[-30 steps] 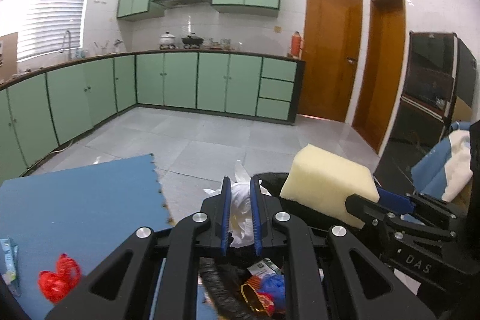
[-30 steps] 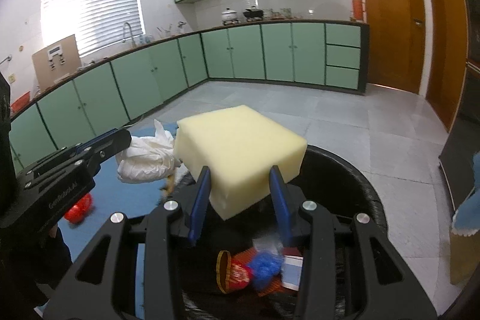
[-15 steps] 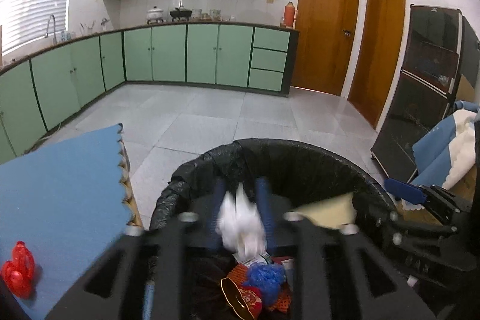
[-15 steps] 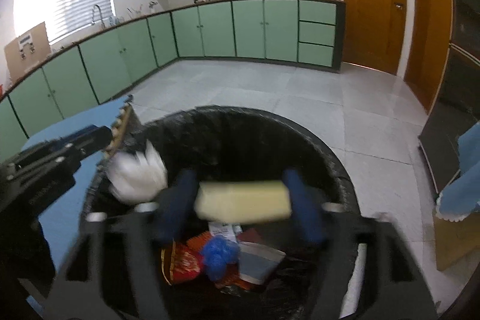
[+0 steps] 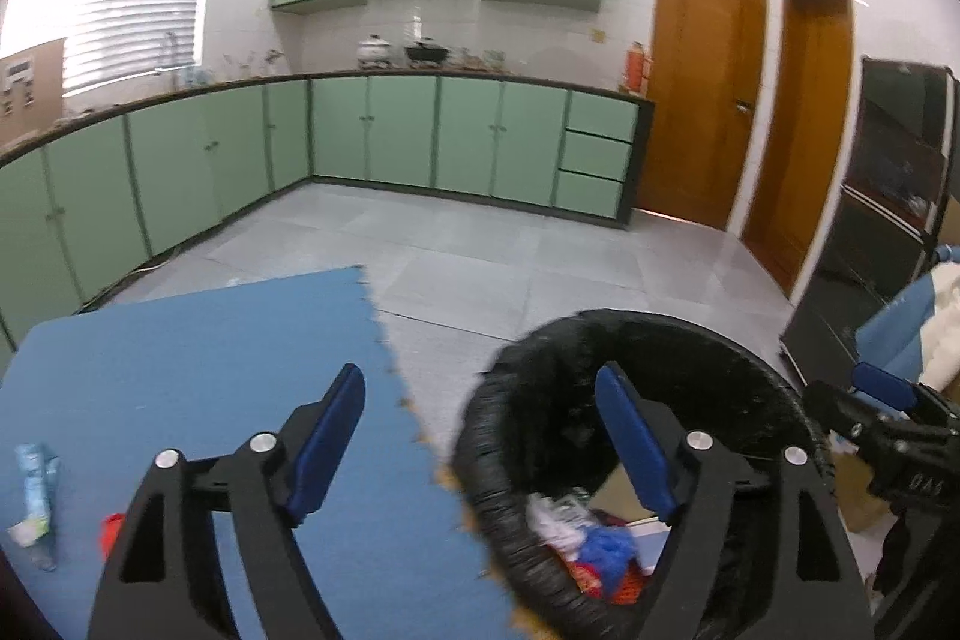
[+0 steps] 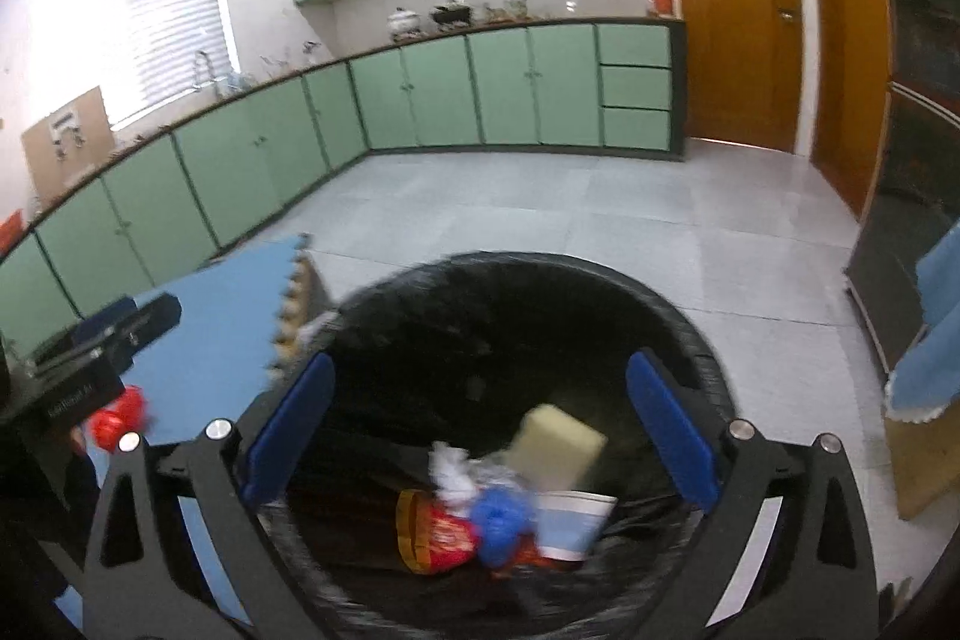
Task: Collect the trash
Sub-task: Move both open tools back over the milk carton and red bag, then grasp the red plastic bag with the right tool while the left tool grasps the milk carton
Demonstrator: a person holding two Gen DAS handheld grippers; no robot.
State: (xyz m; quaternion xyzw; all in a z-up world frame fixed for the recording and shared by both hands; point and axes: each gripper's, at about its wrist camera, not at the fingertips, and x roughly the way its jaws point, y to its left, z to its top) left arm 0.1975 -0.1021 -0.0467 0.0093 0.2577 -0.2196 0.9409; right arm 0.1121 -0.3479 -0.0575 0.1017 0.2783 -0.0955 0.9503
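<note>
The black-lined trash bin [image 6: 690, 334] sits right under my right gripper [image 6: 480, 370], whose jaws are opening wide with nothing between them. Inside the bin lie the yellow sponge [image 6: 555, 445], a crumpled white tissue [image 6: 450, 466], a red snack bag [image 6: 435, 532] and a blue wad [image 6: 498, 517]. My left gripper [image 5: 477, 394] is also opening and holds nothing; it straddles the bin's left rim [image 5: 480, 436] and the edge of the blue mat [image 5: 180, 352]. On that mat a red wrapper [image 5: 111, 529] and a pale blue packet [image 5: 33, 484] lie at the near left.
Green base cabinets [image 5: 468, 136] line the far wall and the left side. Two wooden doors [image 5: 702, 88] stand at the back right. A dark glass-fronted cabinet [image 5: 888, 196] and a blue cloth [image 6: 942, 328] are close to the bin's right. Grey tile floor [image 5: 510, 250] lies beyond.
Both grippers went from shut to wide open. The sponge left the right jaws and the tissue left the left jaws; both now lie in the bin. The left gripper swung left toward the mat.
</note>
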